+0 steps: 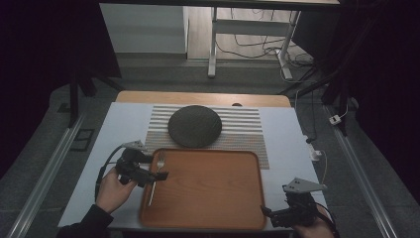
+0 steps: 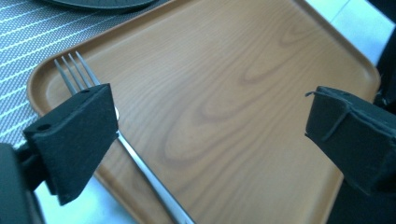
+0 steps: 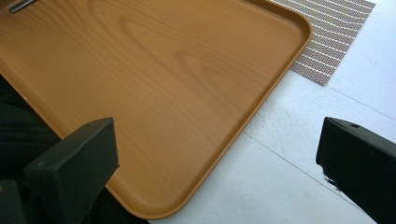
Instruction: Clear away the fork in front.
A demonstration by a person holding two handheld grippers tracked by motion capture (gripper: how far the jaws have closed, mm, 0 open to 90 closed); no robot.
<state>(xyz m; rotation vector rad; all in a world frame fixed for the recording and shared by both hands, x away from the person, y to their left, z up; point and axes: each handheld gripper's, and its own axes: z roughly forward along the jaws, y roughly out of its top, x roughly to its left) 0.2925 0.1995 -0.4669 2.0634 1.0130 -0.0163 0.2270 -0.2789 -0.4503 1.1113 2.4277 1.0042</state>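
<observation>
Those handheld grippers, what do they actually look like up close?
Each is a black gadget held in a hand. The left gripper and right gripper each end in two blocky black jaws with matte, felt-like pads, and carry a grey three-cornered plate on top. A black cable loops from the left one. The left arm wears a dark sleeve.

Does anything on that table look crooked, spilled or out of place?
Nothing spilled or broken. The fork lies along the left edge of the wooden tray, and the dark plate sits on the striped mat behind it.

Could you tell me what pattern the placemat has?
Thin light stripes on the placemat, clearest in the high view.
</observation>
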